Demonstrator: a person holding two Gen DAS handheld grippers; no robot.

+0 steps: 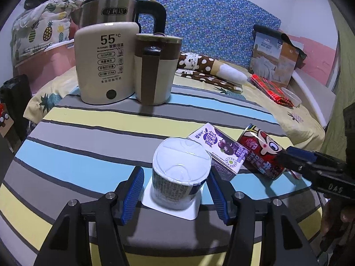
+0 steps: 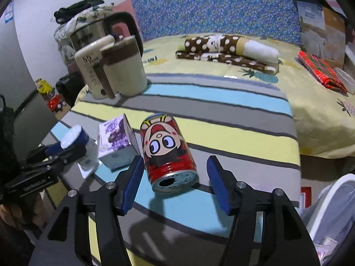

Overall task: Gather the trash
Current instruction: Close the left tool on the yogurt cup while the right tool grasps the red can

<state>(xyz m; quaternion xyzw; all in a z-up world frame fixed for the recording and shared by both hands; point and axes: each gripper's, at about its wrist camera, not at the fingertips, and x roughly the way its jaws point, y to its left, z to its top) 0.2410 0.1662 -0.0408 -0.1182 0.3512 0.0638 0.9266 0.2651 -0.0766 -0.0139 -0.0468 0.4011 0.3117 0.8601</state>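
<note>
A white yogurt cup (image 1: 180, 173) with a foil lid stands on the striped table, on a white card. My left gripper (image 1: 176, 194) is open, its blue pads on either side of the cup, not touching. A purple milk carton (image 1: 219, 149) lies just right of the cup. A red cartoon can (image 2: 167, 153) lies on its side with its open top toward me. My right gripper (image 2: 175, 185) is open around the can's near end. In the right wrist view the cup (image 2: 81, 146) and carton (image 2: 117, 144) show at left, with the left gripper (image 2: 53, 153) at the cup.
A cream kettle (image 1: 104, 59) and a brown-and-cream thermos cup (image 1: 155, 68) stand at the table's far side. A bed with a folded blanket (image 1: 206, 71) lies behind. A white bin with a plastic liner (image 2: 328, 217) stands at the table's right edge.
</note>
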